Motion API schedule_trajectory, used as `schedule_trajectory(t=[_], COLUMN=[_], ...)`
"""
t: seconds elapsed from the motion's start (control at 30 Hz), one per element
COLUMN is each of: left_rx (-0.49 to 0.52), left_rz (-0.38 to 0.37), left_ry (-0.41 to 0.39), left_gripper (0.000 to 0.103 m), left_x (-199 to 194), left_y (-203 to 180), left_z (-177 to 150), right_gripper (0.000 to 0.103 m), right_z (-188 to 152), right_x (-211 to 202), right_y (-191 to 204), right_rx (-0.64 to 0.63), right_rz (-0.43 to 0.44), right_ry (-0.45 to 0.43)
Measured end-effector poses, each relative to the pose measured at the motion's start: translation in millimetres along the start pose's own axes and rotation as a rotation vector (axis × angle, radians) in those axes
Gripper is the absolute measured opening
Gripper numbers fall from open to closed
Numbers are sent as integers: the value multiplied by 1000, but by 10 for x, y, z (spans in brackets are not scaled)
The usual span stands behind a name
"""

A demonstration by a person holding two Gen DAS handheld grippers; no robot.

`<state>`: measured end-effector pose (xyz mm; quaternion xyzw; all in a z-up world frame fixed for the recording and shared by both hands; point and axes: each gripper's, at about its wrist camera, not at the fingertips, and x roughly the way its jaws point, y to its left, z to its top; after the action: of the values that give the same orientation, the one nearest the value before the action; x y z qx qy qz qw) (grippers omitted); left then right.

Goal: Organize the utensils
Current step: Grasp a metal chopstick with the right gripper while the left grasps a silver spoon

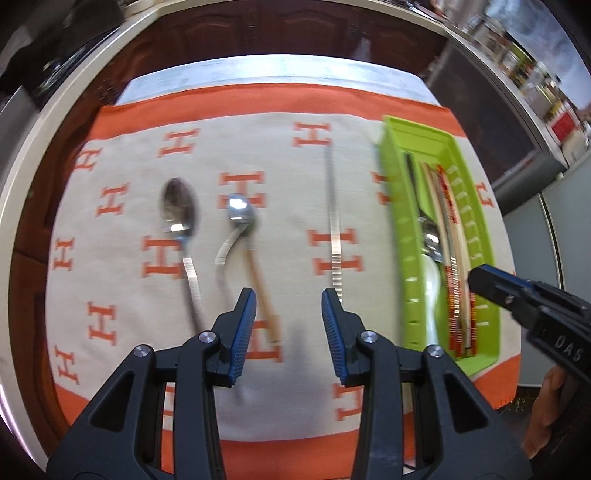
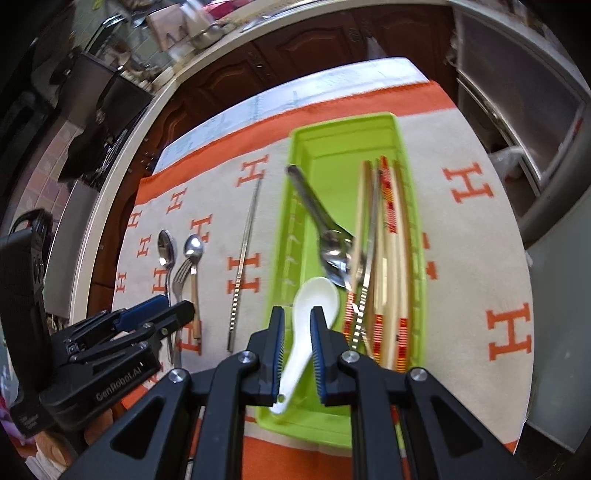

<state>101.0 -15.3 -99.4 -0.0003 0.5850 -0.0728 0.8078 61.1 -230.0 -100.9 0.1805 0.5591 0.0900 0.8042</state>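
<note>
On the cloth lie a steel spoon (image 1: 179, 210), a wooden-handled spoon (image 1: 242, 214) with a fork (image 1: 224, 254) against it, and one metal chopstick (image 1: 334, 221). My left gripper (image 1: 288, 301) hangs open above their near ends with nothing between its fingers. The green tray (image 2: 295, 147) holds steel spoons (image 2: 332, 251), wooden chopsticks (image 2: 391, 240), a metal chopstick (image 2: 364, 295) and a white ceramic spoon (image 2: 317, 295). My right gripper (image 2: 297, 315) is slightly open over the tray. The white spoon lies below between its fingers, not gripped. The left gripper (image 2: 175, 304) shows at the left.
The orange-and-cream cloth (image 1: 280, 155) covers a small table. Dark wooden cabinets (image 1: 258, 33) stand behind it and a grey appliance (image 2: 517, 122) to the right. The right gripper (image 1: 484, 282), held by a hand (image 1: 546, 406), sits over the tray's near right corner.
</note>
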Motion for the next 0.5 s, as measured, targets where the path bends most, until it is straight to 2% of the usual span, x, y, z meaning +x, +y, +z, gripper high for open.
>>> schedule_trajectory(t=[0.2,0.5], left_rx=[-89,-227], left_rz=[35,-49], left_ry=[-1,107], left_gripper=[33,34], left_x=[-25,346], left_y=[599,1173], left_z=[-4,42], right_gripper=[14,14], right_z=[112,523], right_x=[77,612], right_y=[336,767], right_rx=[-72,-81], right_rz=[-3,-9], right_ry=[14,143])
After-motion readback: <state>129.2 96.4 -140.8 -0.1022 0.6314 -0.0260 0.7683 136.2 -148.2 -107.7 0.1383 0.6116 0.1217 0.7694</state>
